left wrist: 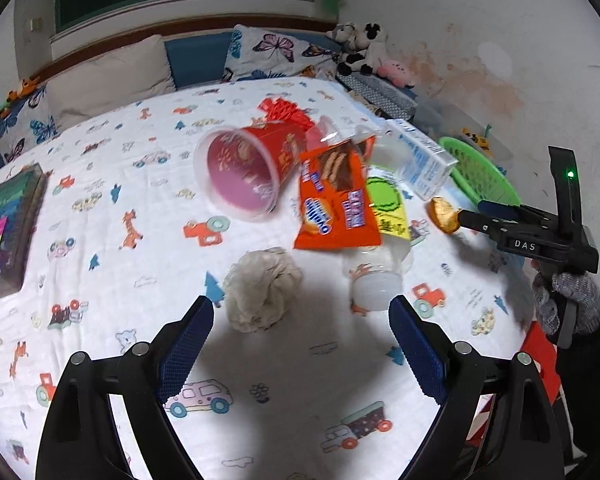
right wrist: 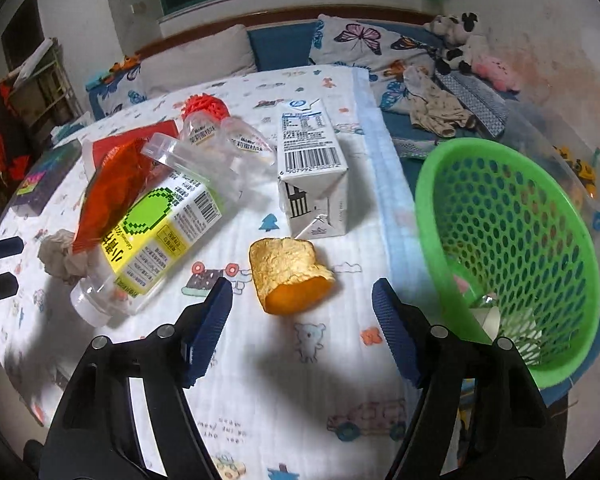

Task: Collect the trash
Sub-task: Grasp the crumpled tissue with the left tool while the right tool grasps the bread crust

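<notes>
Orange snack wrapper [left wrist: 334, 200], red cup [left wrist: 244, 172] and crumpled tissue [left wrist: 262, 290] lie uncollected left of the green mesh basket [left wrist: 480, 178]; left tongs [left wrist: 300, 328] gape empty. Right wrist: right tongs [right wrist: 302, 300] apart, nearing the orange peel [right wrist: 290, 280] beside the nearly empty basket [right wrist: 512, 240].

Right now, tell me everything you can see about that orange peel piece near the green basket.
The orange peel piece is curled, with a pale pitted side up and a bright orange side toward the right wrist camera. It lies on the printed sheet, before the milk carton and left of the green basket, just ahead of the open right gripper, untouched.
</notes>
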Demonstrator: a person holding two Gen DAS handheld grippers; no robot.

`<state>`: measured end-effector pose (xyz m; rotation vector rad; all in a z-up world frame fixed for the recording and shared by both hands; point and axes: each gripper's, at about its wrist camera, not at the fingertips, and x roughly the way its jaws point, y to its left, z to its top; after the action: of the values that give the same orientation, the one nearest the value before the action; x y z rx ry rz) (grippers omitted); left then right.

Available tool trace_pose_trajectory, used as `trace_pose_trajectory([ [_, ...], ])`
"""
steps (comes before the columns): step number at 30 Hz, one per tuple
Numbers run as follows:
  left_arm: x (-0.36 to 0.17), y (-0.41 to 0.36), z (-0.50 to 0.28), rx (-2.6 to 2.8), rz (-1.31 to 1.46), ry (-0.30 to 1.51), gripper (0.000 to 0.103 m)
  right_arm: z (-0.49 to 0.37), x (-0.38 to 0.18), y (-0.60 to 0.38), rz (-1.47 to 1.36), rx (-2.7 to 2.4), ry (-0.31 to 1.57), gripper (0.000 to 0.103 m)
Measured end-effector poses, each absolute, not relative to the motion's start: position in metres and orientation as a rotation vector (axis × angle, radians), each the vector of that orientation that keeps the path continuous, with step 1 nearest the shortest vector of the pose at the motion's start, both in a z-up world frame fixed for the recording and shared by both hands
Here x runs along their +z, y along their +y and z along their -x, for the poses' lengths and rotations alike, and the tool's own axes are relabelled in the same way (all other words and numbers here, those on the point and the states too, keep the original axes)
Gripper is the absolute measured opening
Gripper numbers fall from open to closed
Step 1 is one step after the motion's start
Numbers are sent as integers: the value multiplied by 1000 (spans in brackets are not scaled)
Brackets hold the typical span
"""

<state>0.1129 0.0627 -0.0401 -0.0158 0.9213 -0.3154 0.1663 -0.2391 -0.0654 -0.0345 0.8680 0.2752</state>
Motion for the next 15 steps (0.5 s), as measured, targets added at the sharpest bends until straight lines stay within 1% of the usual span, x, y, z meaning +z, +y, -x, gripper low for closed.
trace_pose_trajectory([
  [7, -55, 70, -133, -292, 16, 933, 85, -168, -69, -233, 59, 273, 868, 70],
  [8, -58, 70, -136, -289, 8, 937, 85, -169, -69, -232, 57, 274, 869, 70],
  [10, -65, 70, -143, -281, -4, 957, 78, -170, -70, -232, 60, 271, 871, 69],
  [12, -71, 71, -147, -272, -2, 971, 75, -171, -71, -232, 62, 267, 872, 69],
  [15, -78, 72, -153, -274, 12, 989, 74, -172, -72, -233, 61, 267, 875, 69],
])
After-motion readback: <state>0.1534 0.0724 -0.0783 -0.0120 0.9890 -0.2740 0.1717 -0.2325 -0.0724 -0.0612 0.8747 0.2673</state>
